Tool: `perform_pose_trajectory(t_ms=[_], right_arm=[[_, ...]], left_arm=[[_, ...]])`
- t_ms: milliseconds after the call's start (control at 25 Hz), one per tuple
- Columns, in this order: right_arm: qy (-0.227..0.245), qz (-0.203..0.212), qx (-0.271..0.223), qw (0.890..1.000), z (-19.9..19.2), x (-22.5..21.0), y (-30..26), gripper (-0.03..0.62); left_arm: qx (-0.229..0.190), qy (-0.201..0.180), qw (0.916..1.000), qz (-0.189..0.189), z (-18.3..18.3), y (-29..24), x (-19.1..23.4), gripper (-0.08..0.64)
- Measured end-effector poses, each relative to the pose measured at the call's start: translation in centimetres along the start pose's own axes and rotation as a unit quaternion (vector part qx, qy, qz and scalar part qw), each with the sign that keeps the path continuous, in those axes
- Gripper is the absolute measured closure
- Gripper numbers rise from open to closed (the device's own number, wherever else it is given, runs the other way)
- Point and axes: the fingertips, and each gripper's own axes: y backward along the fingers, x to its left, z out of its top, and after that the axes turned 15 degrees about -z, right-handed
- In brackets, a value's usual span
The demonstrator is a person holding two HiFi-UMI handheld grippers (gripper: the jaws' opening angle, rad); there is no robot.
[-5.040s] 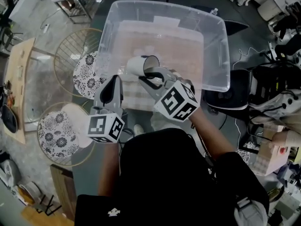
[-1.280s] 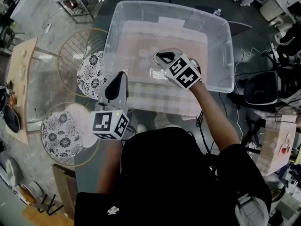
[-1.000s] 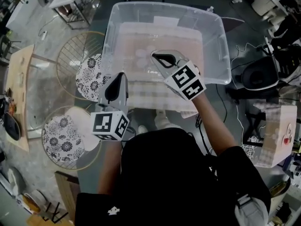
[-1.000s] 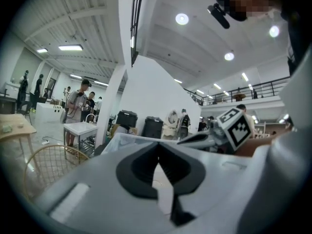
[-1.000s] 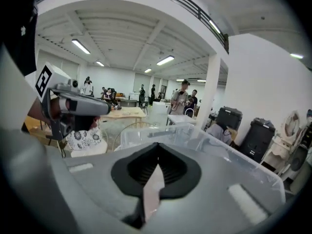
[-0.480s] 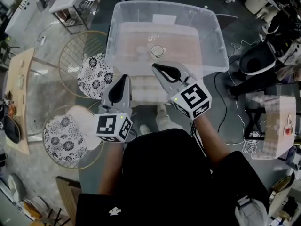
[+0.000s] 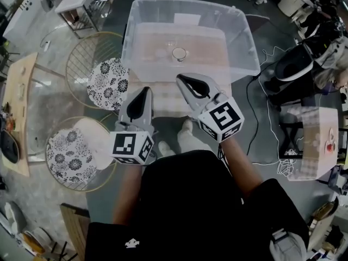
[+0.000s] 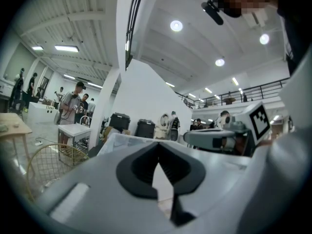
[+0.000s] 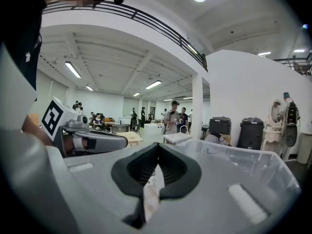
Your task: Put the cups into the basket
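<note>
My right gripper (image 7: pixel 182 79) is clenched on nothing at frame centre, with my left gripper (image 7: pixel 145 89) clenched and empty just beside it. One cup (image 7: pixel 179 53) stands upright inside the clear basket (image 7: pixel 243 42), at upper centre.

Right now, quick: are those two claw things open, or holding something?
Left gripper: closed, holding nothing.
Right gripper: closed, holding nothing.
</note>
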Motion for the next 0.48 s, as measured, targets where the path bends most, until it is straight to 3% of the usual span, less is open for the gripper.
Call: perform_pose_trajectory(t_ms=[160, 480], right_arm=[[0.012, -0.011, 0.001, 1.0, -0.3, 0.0, 0.6, 0.591], [-0.011, 0.006, -0.038, 0.999, 0.7, -0.5, 3.3, 0.591]], left_arm=[[0.003, -0.006, 1.0, -0.006, -0.3, -0.1, -1.2, 0.555], [0.003, -0.031, 0.9995, -0.007, 0.7, -1.0, -4.2, 0.555]])
